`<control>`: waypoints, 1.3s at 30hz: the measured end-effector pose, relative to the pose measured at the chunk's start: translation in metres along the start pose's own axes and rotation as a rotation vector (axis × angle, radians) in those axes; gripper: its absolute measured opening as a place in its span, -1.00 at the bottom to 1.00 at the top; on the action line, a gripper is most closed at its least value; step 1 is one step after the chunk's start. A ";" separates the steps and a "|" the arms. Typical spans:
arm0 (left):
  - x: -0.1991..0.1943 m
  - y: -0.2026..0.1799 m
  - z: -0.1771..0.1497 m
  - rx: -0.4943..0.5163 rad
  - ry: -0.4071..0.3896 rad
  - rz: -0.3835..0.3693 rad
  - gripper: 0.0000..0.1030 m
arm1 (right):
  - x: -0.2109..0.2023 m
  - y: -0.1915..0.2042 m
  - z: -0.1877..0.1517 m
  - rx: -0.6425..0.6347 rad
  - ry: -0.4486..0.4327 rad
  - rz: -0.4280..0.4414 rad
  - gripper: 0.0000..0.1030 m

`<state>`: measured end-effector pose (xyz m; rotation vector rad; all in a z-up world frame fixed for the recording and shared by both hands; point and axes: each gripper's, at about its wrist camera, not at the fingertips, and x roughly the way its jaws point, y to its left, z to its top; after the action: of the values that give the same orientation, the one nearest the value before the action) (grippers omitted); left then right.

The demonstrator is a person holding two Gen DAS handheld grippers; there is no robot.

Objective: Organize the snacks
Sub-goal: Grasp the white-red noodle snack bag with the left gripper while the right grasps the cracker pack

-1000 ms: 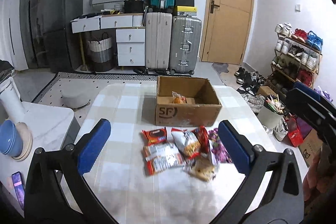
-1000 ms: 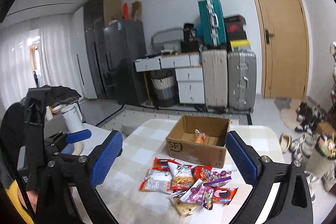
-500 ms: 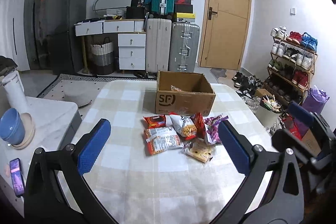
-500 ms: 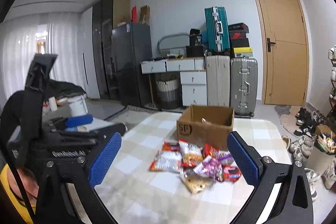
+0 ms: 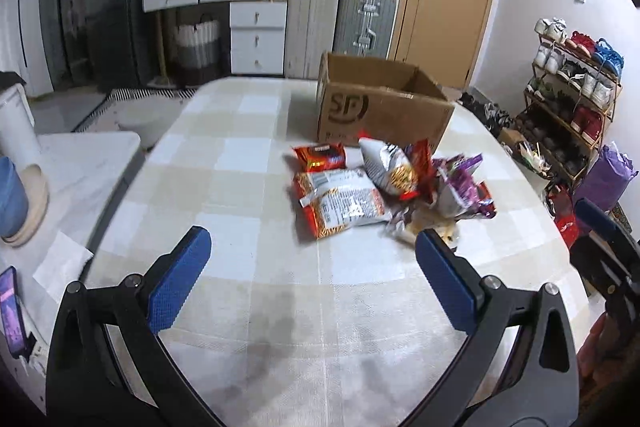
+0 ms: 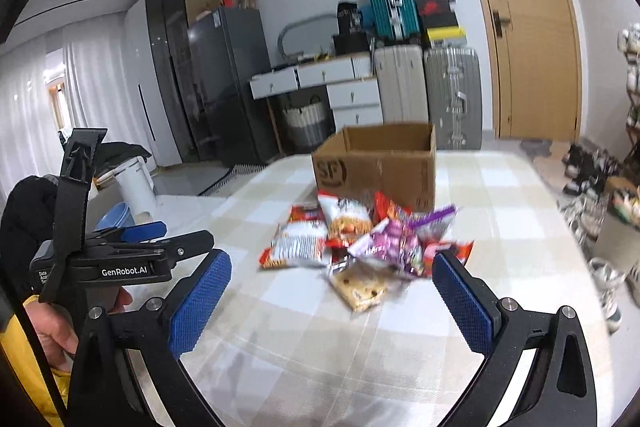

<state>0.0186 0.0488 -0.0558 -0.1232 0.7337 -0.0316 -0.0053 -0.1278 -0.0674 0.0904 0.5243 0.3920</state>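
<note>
Both views have dropped lower and closer to the snacks (image 5: 384, 187) since a second ago. Left hand-held gripper (image 5: 312, 259) and right hand-held gripper (image 6: 332, 283) gape wide, empty. Approach step: snacks lie heaped on the desk (image 5: 240, 155) just before the box (image 5: 380, 111); next, close on one packet.

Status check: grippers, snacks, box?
Left gripper open, empty. Right gripper open, empty. Snacks piled before cardboard box. Nothing blocking.

Ahead of the blue-padded, black-framed right gripper (image 6: 330, 287) lies a beige-and-white checked tablecloth (image 6: 500, 187). On it are red, white-orange and purple snack packets (image 6: 360, 239), with a brown cardboard box (image 6: 380, 163) printed in black just beyond.
</note>
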 end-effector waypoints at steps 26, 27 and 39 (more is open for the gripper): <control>0.201 -0.019 0.040 -0.075 0.302 -0.005 0.98 | 0.110 -0.064 -0.031 0.213 0.205 0.098 0.98; 0.207 -0.021 0.041 -0.069 0.310 -0.001 0.98 | 0.113 -0.065 -0.032 0.219 0.210 0.103 0.98; 0.233 -0.019 0.048 -0.087 0.280 -0.007 0.56 | 0.117 -0.077 -0.036 0.276 0.211 0.143 0.98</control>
<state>0.2241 0.0183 -0.1731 -0.2071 1.0151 -0.0238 0.0955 -0.1540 -0.1671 0.3570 0.7819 0.4703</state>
